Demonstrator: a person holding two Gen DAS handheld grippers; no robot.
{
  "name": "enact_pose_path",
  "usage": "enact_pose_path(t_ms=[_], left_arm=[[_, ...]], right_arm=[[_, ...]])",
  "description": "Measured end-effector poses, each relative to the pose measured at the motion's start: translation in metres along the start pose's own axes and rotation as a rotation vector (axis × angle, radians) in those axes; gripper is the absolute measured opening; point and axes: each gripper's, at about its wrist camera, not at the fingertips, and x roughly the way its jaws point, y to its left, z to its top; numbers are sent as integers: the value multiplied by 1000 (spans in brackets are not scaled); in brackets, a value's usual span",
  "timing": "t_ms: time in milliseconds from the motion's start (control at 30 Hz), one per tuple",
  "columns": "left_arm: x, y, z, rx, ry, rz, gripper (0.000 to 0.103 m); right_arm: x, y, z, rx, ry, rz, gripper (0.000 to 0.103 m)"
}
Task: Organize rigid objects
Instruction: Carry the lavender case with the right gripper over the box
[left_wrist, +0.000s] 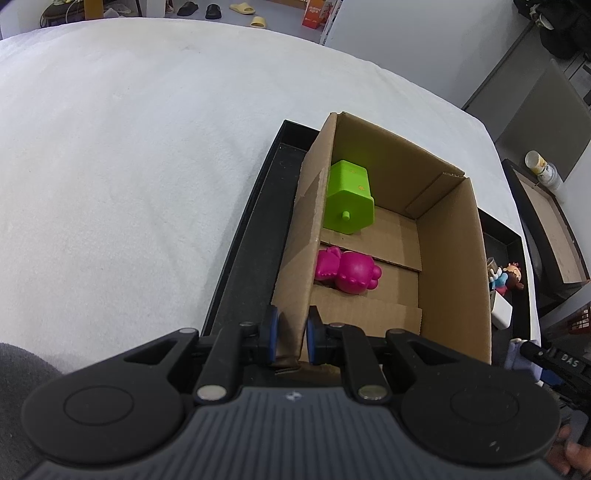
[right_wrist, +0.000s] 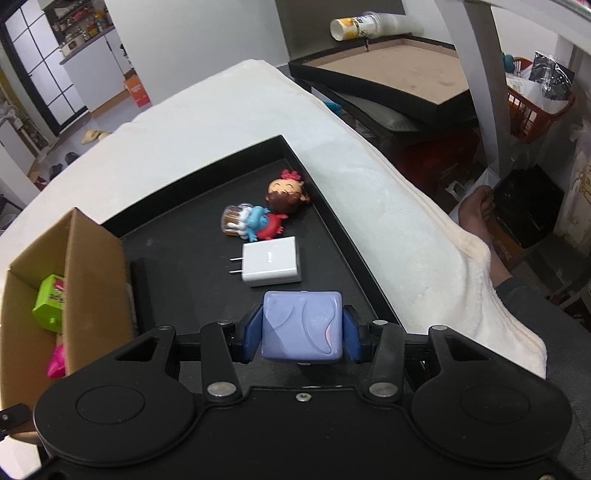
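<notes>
Left gripper (left_wrist: 291, 334): clamped on the near wall of the open brown cardboard box (left_wrist: 454, 258), one blue pad outside the wall and one inside.
Right gripper (right_wrist: 301, 332): grasps a pale lilac rounded plastic cube (right_wrist: 301, 325), blue pads pressed against its two sides, above the near part of the tray.
Cardboard box: stands in the shallow black rectangular tray (right_wrist: 343, 236), at its left side in the right wrist view.
Box contents: a lime-green blocky plastic toy (left_wrist: 349, 195) lies tipped against the left wall; a magenta plastic animal figure (left_wrist: 347, 273) lies nearer, beside the same wall.
Tray floor: a white wall charger with two prongs (right_wrist: 271, 260) lies just beyond the cube; a small cartoon doll with brown hair and red bow (right_wrist: 275, 210) lies behind it.
Support: tray rests on a white cloth-covered table (left_wrist: 129, 166).
</notes>
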Motion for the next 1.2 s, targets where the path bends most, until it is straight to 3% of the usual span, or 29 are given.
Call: enact_pose_path(t_ms=[633,1200], left_arm=[[0,1,1,0,1,-6,14],[1,1,-2,2,-3,-12,14]], right_arm=[[-45,37,18,-43,-54,148,44],[-60,88,28,-129,-74,253,44]])
